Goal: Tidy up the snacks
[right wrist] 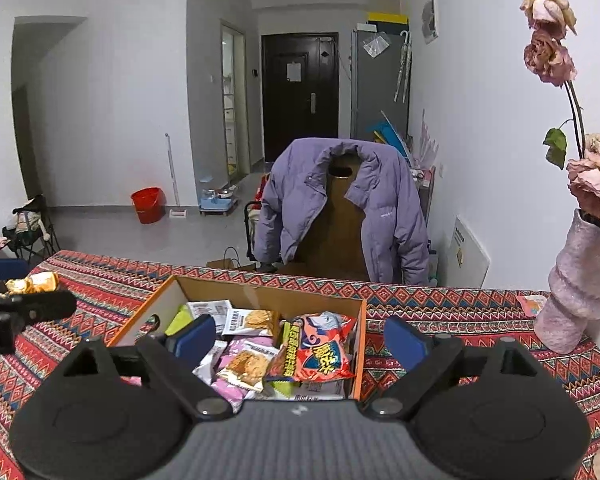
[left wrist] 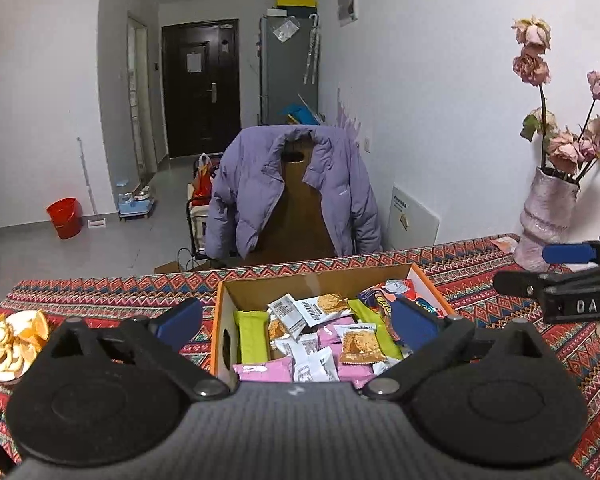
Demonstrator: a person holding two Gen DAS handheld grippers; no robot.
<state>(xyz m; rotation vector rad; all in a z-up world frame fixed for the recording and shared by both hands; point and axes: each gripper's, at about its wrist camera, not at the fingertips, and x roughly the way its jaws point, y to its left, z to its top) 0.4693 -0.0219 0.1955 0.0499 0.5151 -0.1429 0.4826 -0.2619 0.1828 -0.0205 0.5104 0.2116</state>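
The cardboard box (left wrist: 228, 312) of snack packets (left wrist: 360, 344) sits mid-table (left wrist: 100, 292), long axis running away towards the chair, open side up. The packets are heaped loosely, so a careless reach could snag one or shove the box askew. Left tool (left wrist: 296, 320) and right tool (right wrist: 300, 340) hover spread, holding nothing.

Patterned tablecloth (left wrist: 100, 292) spreads under and ahead of claw. Plate of orange peel and wedges (left wrist: 10, 344) left of claw, on cloth. Pink ribbed vase (left wrist: 546, 216) far right of claw, holding dried pink roses (left wrist: 564, 148) (heads drooping). Beyond table, straight ahead of claw: chair (right wrist: 332, 216) draped with lilac puffer jacket (right wrist: 388, 216). Further back, ahead-left: red bucket (right wrist: 148, 205) on floor, mop (right wrist: 174, 176) against wall beside it. Dark door (right wrist: 300, 92) at far end; grey cabinet, perhaps fridge (right wrist: 376, 88), right of door.
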